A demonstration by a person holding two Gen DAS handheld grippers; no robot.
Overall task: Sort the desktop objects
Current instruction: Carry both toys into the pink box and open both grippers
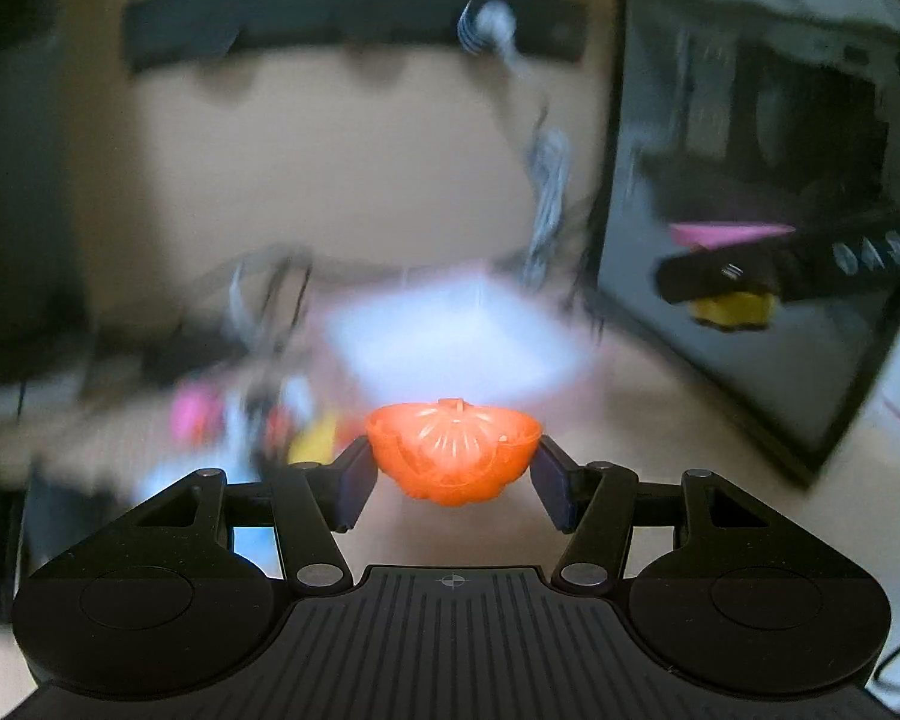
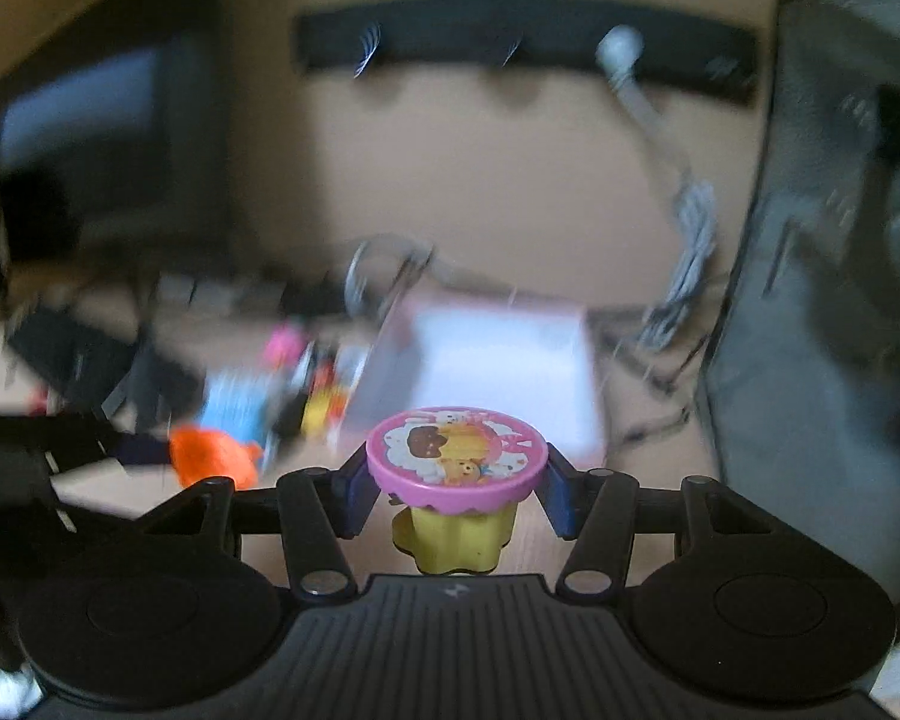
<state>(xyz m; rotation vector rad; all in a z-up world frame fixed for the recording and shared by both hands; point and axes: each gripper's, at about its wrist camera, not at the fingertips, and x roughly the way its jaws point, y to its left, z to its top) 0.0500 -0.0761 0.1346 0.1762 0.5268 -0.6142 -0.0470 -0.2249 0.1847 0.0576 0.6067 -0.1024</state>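
Observation:
My left gripper (image 1: 453,477) is shut on an orange half-round plastic toy (image 1: 453,450), held above the desk. The right wrist view shows the same orange toy (image 2: 213,459) at lower left. My right gripper (image 2: 456,492) is shut on a small yellow jar with a pink cartoon lid (image 2: 457,455); its pads press the lid's edges. In the left wrist view that yellow jar (image 1: 732,307) appears at right with the right gripper (image 1: 744,291) around it. A white open box (image 1: 456,342) (image 2: 504,360) lies on the desk ahead of both grippers.
A blurred heap of small coloured items (image 2: 294,384) lies left of the white box. A dark computer case (image 1: 762,180) stands at right, and a dark monitor (image 2: 108,138) at left. Grey cables (image 1: 546,198) hang down the beige wall from a black strip (image 1: 354,18).

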